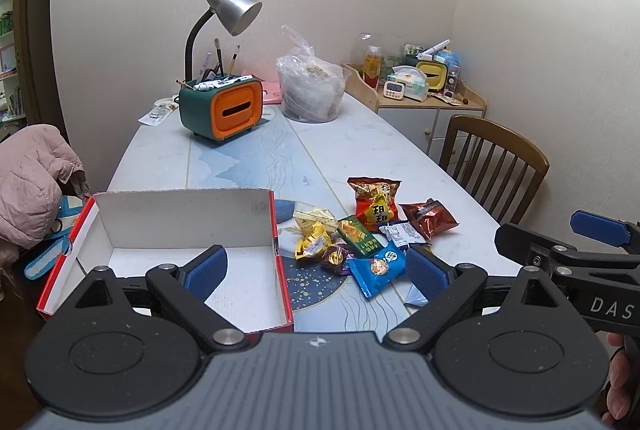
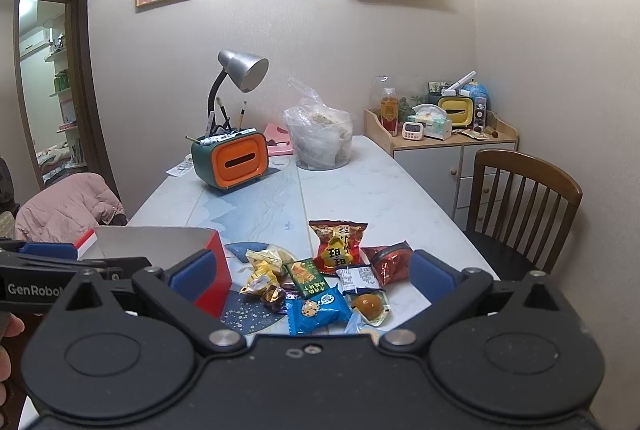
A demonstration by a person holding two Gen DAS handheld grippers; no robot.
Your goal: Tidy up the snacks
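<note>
A pile of snack packets lies on the table: a red-orange bag (image 1: pixel 374 204) (image 2: pixel 338 244), a dark red bag (image 1: pixel 428 218) (image 2: pixel 386 260), a green packet (image 1: pixel 358 236) (image 2: pixel 306 276), a blue packet (image 1: pixel 376 268) (image 2: pixel 316 310), yellow packets (image 1: pixel 314 232) (image 2: pixel 262 270) and a round orange sweet (image 2: pixel 368 304). An open red box with a white inside (image 1: pixel 180 254) (image 2: pixel 216 270) stands left of the pile and holds nothing. My left gripper (image 1: pixel 316 270) is open and empty, above the box's right wall. My right gripper (image 2: pixel 312 280) is open and empty, just before the pile.
At the back of the table (image 1: pixel 360 146) stand an orange-green tissue holder (image 1: pixel 222 106), a desk lamp (image 1: pixel 232 10) and a plastic bag of food (image 1: pixel 310 86). A wooden chair (image 1: pixel 496 166) is at the right, a pink jacket (image 1: pixel 32 178) at the left.
</note>
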